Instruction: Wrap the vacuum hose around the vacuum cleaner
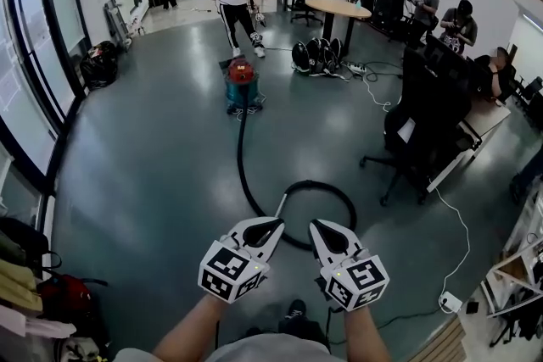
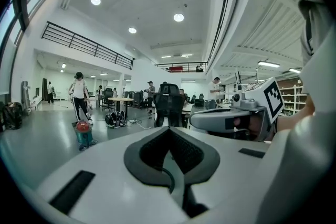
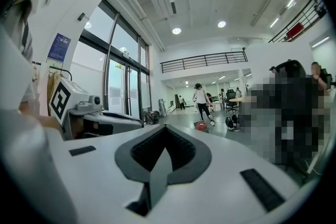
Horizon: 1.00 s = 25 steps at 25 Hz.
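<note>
Black flexible vacuum hose [image 1: 240,157]: loop just ahead, nearer right hand-held gripper [image 1: 321,229] than left hand-held gripper [image 1: 270,226], both closed, empty; runs away to teal red-topped vacuum cleaner [image 1: 241,80].

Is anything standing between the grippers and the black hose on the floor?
Nothing visible does. The black vacuum hose loops on bare grey floor directly ahead of the left gripper and the right gripper, both shut and empty.

Bare grey floor [image 1: 153,165] lies open from near up to the far vacuum cleaner [image 1: 242,80]. The black hose [image 1: 238,150] loops across the middle. An office chair [image 1: 416,127] crowds the right, and bags [image 1: 100,64] sit far left.
</note>
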{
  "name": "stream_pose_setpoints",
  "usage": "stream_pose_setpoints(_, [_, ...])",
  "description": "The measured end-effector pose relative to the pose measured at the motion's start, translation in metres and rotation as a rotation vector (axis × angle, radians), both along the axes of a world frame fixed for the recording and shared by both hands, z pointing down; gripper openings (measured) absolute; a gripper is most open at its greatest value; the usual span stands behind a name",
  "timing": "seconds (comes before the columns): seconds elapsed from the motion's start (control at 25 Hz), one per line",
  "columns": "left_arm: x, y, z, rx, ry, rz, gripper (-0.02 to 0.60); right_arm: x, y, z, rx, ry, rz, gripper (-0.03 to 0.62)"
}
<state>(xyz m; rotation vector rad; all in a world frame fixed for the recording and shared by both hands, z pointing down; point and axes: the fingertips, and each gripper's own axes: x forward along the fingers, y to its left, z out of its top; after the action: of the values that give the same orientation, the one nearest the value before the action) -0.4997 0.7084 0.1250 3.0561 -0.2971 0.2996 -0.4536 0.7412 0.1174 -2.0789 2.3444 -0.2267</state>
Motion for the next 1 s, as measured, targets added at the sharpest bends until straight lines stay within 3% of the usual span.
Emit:
stream_pose_setpoints(0.32, [0.069,-0.031,0.004,0.018,-0.054,-0.010,0.006,0.069,-0.036,-0.002,0.018,-0.010,-0.032,0.003])
stream_pose_setpoints(0.56, [0.101,-0.052,0.000,0.032,-0.082,-0.033,0.006,0.105,-0.063,-0.003,0.019,-0.028,-0.066,0.003])
stream_pose_setpoints(1.0, [0.103,-0.145,0.017,-0.001,-0.073,0.009,0.006,0.109,-0.149,0.021,-0.049,-0.027,-0.013,0.003])
